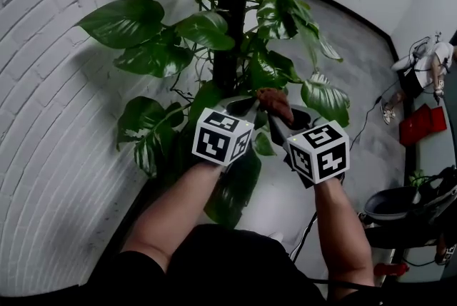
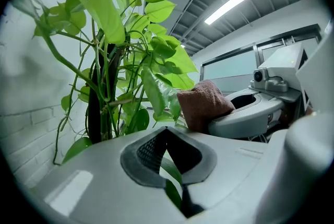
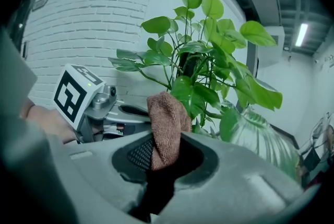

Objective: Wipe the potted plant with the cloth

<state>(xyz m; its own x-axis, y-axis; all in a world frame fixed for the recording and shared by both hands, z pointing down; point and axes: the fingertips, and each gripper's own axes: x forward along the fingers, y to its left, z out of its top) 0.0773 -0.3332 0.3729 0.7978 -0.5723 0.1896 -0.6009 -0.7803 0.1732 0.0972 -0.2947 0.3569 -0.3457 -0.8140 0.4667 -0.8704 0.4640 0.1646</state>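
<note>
No words, brands or numbers can be read anywhere; the marker cubes point(image 1: 223, 136) show only black-and-white square patterns.

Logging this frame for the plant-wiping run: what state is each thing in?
cloth: bunched, clamped, its end sticking up past the jaws.
right gripper: shut on the cloth.
left gripper: shut on a leaf.
leaf: thin green strip caught between the left gripper's jaws.
potted plant: upright beside the brick wall; pot hidden.
</note>
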